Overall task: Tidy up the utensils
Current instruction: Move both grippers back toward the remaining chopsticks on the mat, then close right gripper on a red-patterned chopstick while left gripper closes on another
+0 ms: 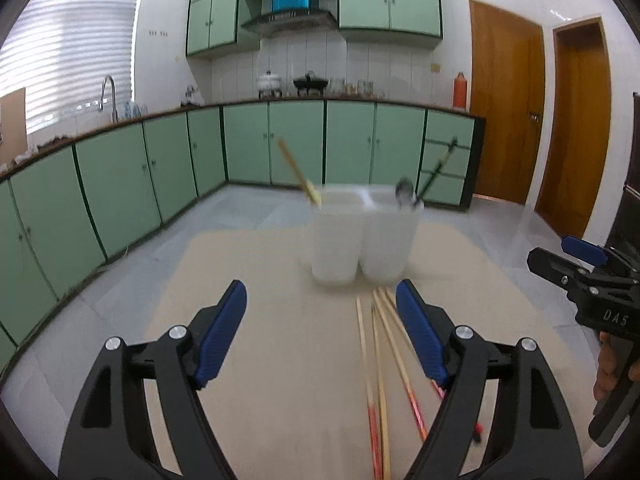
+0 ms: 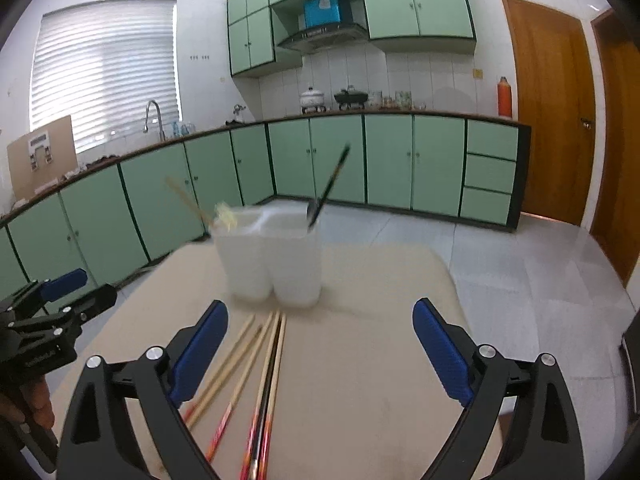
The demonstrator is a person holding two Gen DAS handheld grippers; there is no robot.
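A white two-compartment holder (image 1: 364,236) (image 2: 272,256) stands on the beige table (image 1: 260,320). Its left compartment holds a pale chopstick (image 1: 298,172). The right one holds a dark chopstick (image 1: 436,168) and a spoon (image 1: 404,190). Several loose chopsticks (image 1: 380,360) (image 2: 256,380) lie on the table in front of the holder. My left gripper (image 1: 320,292) is open and empty above the table, with the chopsticks by its right finger. My right gripper (image 2: 320,312) is open and empty too, with the chopsticks by its left finger. Each gripper shows at the edge of the other's view (image 1: 560,254) (image 2: 86,286).
Green base cabinets (image 1: 248,144) with a sink tap (image 1: 108,96) run along the walls beyond the table. Grey tiled floor (image 2: 520,264) surrounds the table, and wooden doors (image 1: 504,100) are at the right. A person's hand (image 1: 608,364) grips the right tool.
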